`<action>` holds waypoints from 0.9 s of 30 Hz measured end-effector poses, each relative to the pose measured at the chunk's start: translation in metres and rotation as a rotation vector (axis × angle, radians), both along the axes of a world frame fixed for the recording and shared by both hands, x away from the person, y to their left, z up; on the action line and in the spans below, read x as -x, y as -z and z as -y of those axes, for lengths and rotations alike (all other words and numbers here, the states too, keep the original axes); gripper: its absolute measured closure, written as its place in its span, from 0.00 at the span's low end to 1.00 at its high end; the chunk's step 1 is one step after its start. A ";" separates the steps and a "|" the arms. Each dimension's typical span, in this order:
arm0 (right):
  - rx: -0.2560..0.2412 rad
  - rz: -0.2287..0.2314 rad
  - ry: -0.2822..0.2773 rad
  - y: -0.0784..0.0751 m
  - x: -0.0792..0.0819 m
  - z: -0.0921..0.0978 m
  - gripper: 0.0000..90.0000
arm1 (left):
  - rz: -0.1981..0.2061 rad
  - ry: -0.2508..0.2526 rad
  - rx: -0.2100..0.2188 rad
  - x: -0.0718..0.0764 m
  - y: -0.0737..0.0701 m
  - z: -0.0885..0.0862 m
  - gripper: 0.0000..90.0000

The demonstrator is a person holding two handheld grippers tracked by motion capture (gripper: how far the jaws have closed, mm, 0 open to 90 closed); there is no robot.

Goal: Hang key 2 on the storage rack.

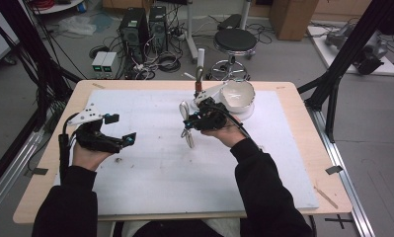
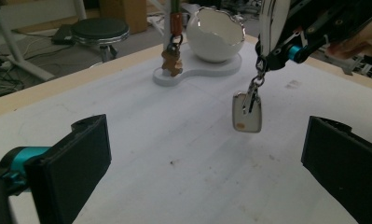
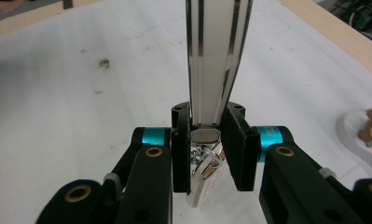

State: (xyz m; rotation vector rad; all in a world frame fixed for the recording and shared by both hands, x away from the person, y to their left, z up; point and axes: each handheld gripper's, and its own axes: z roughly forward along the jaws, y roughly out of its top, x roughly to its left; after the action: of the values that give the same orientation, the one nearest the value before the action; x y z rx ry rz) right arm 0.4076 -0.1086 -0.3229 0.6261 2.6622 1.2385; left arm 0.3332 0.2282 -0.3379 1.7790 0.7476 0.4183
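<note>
So the right gripper [image 1: 193,118] is clamped on a keychain [image 2: 247,111] — jaws pressed tight onto its pale strap [image 3: 217,56], which sticks straight out past the tips in the right gripper view, with the metal clasp [image 3: 205,161] squeezed between the pads. In the left gripper view a little silver-rimmed tag hangs below that gripper off the clip, clear of the white mat [image 1: 155,163]. The left gripper [image 1: 120,129] sits well off to the side, jaws spread wide with nothing between them — just mat. Beyond the right gripper, close by, there's a white stand [image 2: 197,71] with an eggshell-looking bowl [image 2: 215,33] and a brown charm [image 2: 171,61] hanging on its post.
</note>
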 end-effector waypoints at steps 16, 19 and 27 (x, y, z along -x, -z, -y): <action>0.009 -0.008 -0.087 -0.002 0.009 -0.028 0.82 | 0.026 0.108 0.014 -0.010 -0.021 0.032 0.07; 0.007 -0.007 -0.100 -0.003 0.011 -0.032 0.82 | 0.031 0.136 0.001 -0.013 -0.025 0.043 0.07; 0.001 -0.007 -0.130 -0.003 0.014 -0.039 0.82 | 0.035 0.171 -0.010 -0.019 -0.030 0.065 0.16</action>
State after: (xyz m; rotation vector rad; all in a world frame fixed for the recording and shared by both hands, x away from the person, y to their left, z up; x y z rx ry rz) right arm 0.3935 -0.0697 -0.3201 0.4643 2.7477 1.2687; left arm 0.3526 0.1636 -0.3079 1.8238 0.5644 0.3385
